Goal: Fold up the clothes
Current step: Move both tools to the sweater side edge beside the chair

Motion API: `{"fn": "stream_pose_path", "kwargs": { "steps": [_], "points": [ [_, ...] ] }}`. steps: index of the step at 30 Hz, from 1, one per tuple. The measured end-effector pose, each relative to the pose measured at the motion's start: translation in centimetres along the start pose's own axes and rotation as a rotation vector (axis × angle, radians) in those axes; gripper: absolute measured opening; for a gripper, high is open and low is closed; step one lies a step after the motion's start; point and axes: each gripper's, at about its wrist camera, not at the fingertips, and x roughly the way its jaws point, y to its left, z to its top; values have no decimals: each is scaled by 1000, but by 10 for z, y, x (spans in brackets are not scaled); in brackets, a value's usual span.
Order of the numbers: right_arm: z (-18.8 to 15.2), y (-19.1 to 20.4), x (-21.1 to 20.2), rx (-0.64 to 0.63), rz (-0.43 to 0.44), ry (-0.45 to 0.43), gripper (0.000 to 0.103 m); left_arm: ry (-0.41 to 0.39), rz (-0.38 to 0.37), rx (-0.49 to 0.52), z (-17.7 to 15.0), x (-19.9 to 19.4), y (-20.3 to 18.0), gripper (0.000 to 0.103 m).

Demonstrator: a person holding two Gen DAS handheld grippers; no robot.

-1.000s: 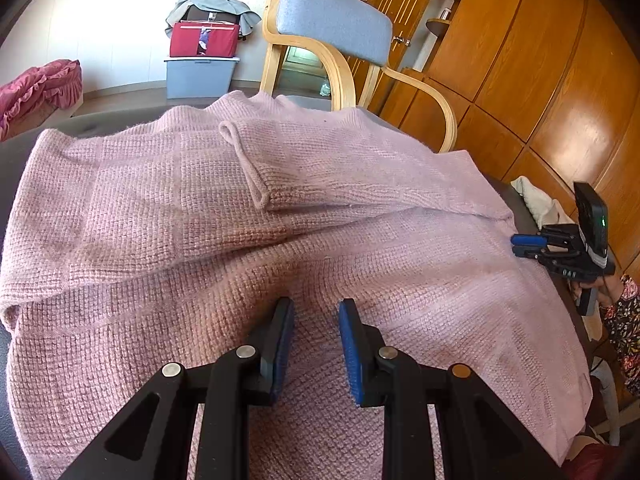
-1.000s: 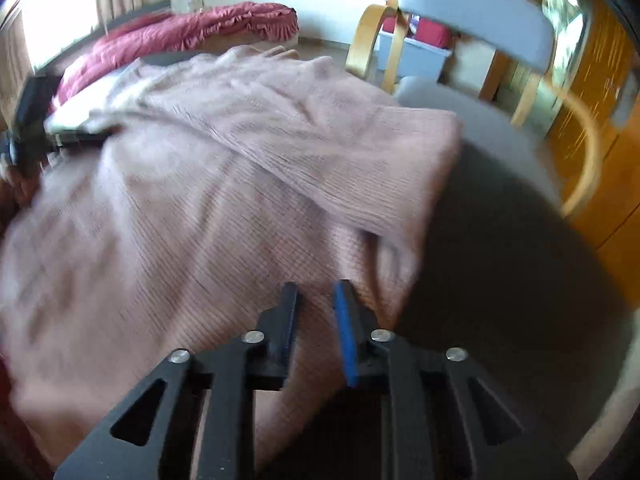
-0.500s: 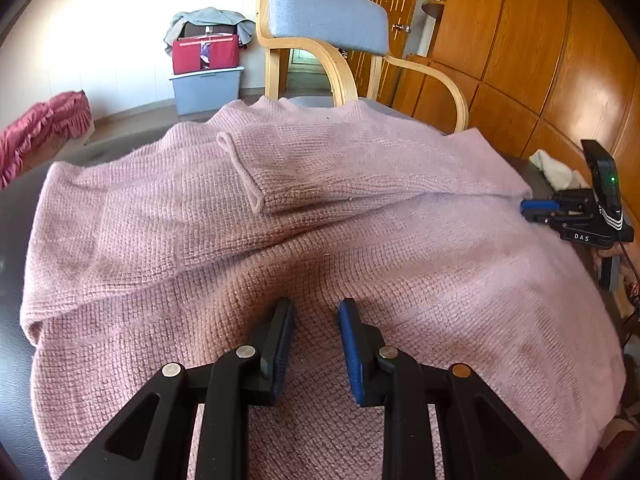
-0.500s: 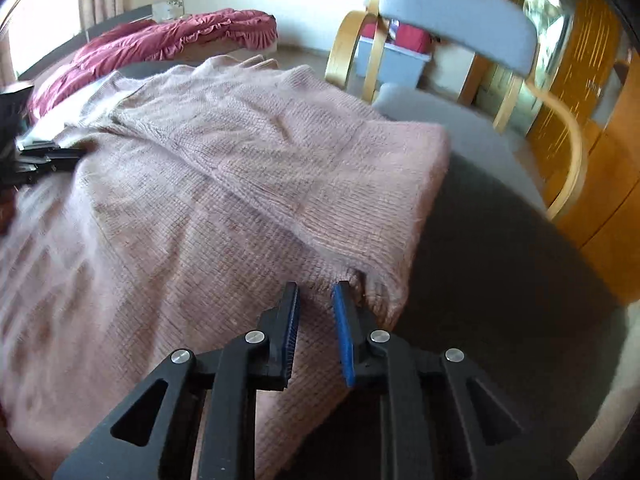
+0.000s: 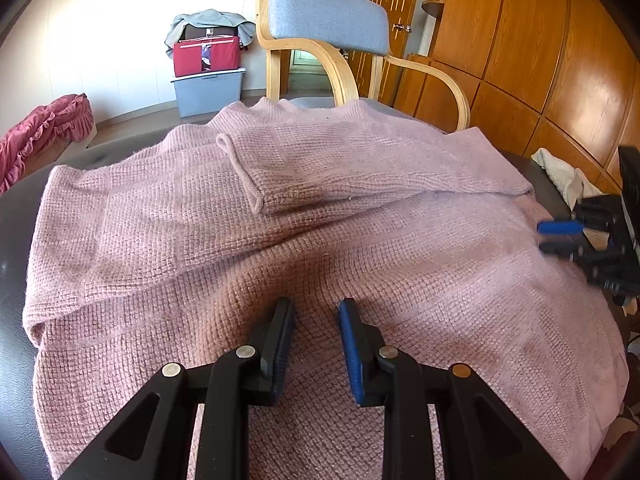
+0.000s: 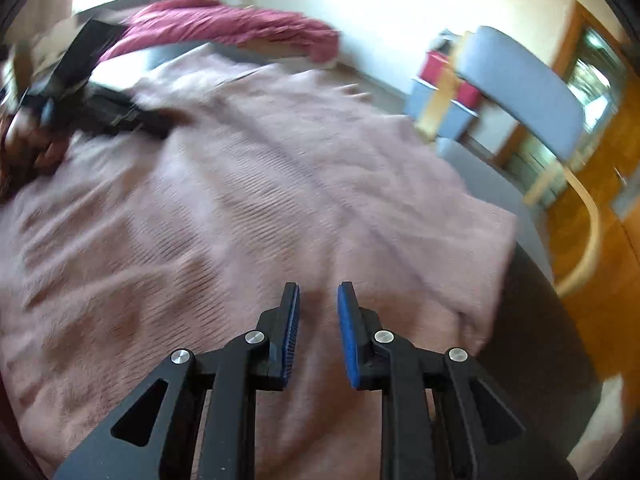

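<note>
Now the right gripper (image 6: 318, 332) has swung in from the sweater's right edge over its body, its view smeared by the sweep; its jaws have just been opening a little, narrowly parted with nothing between them. One sleeve (image 5: 360, 168) already lies folded across the pink knit sweater (image 5: 224, 240), which is spread over the dark table (image 5: 16, 240) mid-frame, so I'd guess the next fold is being set up. The left gripper (image 5: 316, 344) tilts down above the near hem, likewise slightly parted and empty.
</note>
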Motion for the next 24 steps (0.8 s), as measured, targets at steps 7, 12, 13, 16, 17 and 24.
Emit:
{"fn": "stream_pose_path", "kwargs": {
  "steps": [7,12,13,16,17,24],
  "points": [
    [-24,-8,-5,38,-24,-52,39,-1,-4,-3,-3,-2,2,24],
    [-38,-28,-12,123,14,-37,50,2,6,4,-3,-3,1,24],
    [-40,-32,-13,143,20,-31,51,4,8,6,-2,-3,0,24],
    [-32,-37,-13,199,47,-16,52,11,13,11,-1,-3,-1,24],
    [-28,-35,-16,205,66,-27,52,12,27,16,0,-5,-3,24],
    [13,27,-50,29,246,-140,49,-52,-130,119,-2,-50,-50,25]
  ]
}}
